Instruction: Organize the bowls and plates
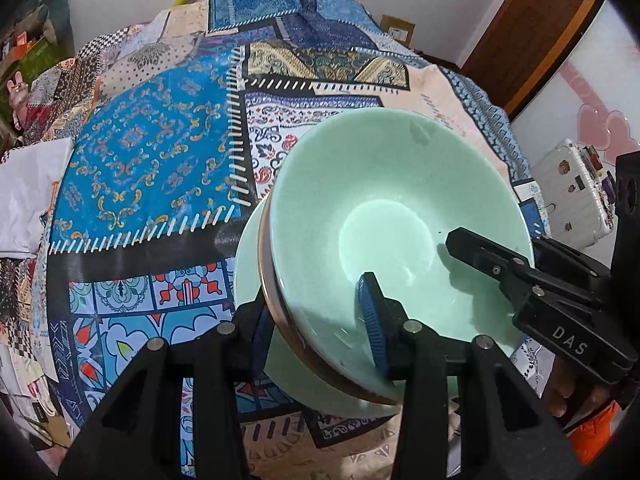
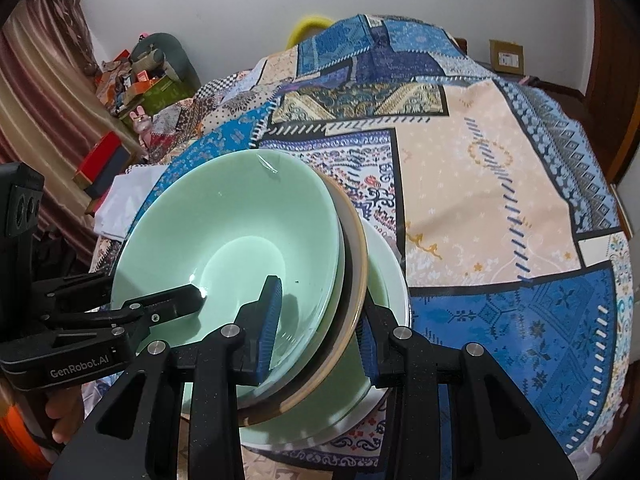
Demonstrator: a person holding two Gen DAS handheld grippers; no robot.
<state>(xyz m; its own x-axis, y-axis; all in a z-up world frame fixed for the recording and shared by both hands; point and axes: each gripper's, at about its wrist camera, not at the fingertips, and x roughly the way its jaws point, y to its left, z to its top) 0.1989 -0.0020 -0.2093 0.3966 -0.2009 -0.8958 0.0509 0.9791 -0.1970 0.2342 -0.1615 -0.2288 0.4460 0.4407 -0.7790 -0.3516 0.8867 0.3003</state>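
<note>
A pale green bowl (image 1: 384,200) (image 2: 224,236) is nested in a brown-rimmed bowl (image 1: 268,280) (image 2: 358,248), and the pair is tilted. My left gripper (image 1: 316,304) is shut on their near rim, one blue pad inside the green bowl and one outside. My right gripper (image 2: 320,304) is shut on the opposite rim in the same way. Each gripper shows in the other's view, the right gripper (image 1: 504,248) and the left gripper (image 2: 150,292). Just below the pair a wider pale bowl (image 1: 250,248) (image 2: 394,272) sits on the table. I cannot tell whether they touch.
A round table under a patchwork blue and peach cloth (image 1: 152,160) (image 2: 480,200) stretches beyond the bowls. White folded fabric (image 1: 28,196) (image 2: 124,200) lies at its left edge. A white suitcase (image 1: 568,188) stands beyond the table's right side.
</note>
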